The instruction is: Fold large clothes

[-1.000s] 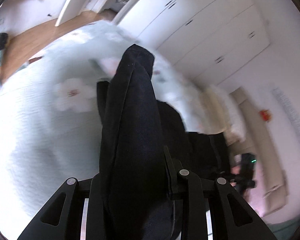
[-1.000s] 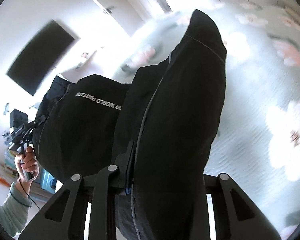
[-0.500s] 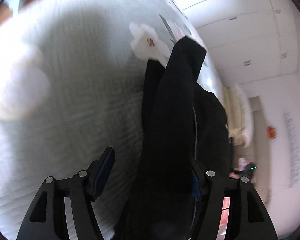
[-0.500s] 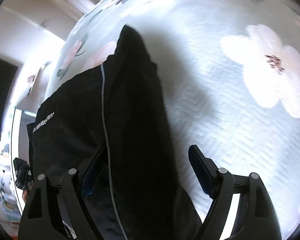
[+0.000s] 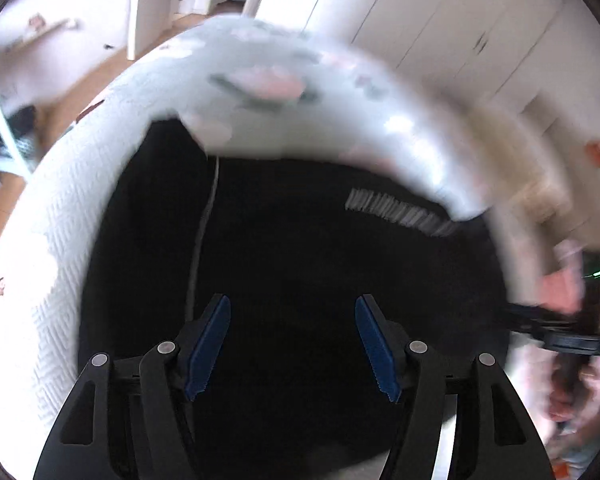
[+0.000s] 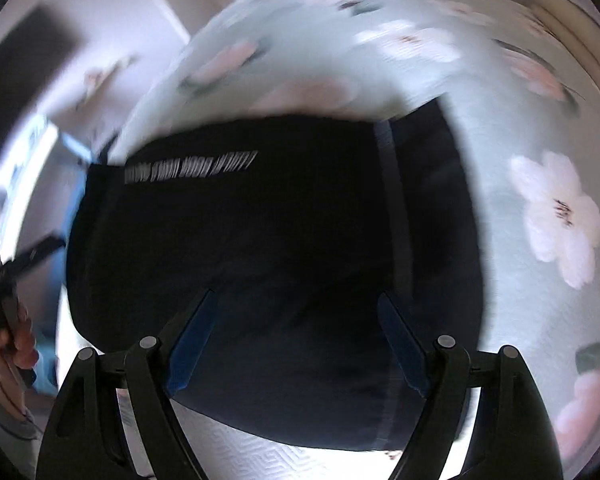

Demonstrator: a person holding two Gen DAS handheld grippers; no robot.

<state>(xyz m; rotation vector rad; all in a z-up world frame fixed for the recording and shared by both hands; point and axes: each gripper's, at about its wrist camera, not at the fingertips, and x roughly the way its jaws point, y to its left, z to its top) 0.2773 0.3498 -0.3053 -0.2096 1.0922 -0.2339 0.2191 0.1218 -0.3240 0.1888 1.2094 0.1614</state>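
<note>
A black garment [image 5: 300, 240] with white lettering [image 5: 400, 212] lies folded flat on the flowered bedspread [image 5: 260, 128]. My left gripper [image 5: 291, 300] hovers over its near part, open, with nothing between the blue pads [image 5: 208, 344]. In the right wrist view the same garment [image 6: 280, 240] shows its lettering [image 6: 188, 168] and a grey seam. My right gripper [image 6: 296, 295] is open above it, and its pads [image 6: 400, 344] are bare. Both views are blurred by motion.
The pale bedspread [image 6: 540, 140] with pink and white flowers extends around the garment. White wardrobes [image 5: 440, 32] stand behind the bed, with wooden floor [image 5: 100, 72] at the left. A hand holding the other gripper [image 6: 8, 280] shows at the left edge, and likewise in the left wrist view [image 5: 560, 336].
Both grippers were shut on raised folds of the black garment. They have opened and let go, and the garment now lies flat on the bed beneath them.
</note>
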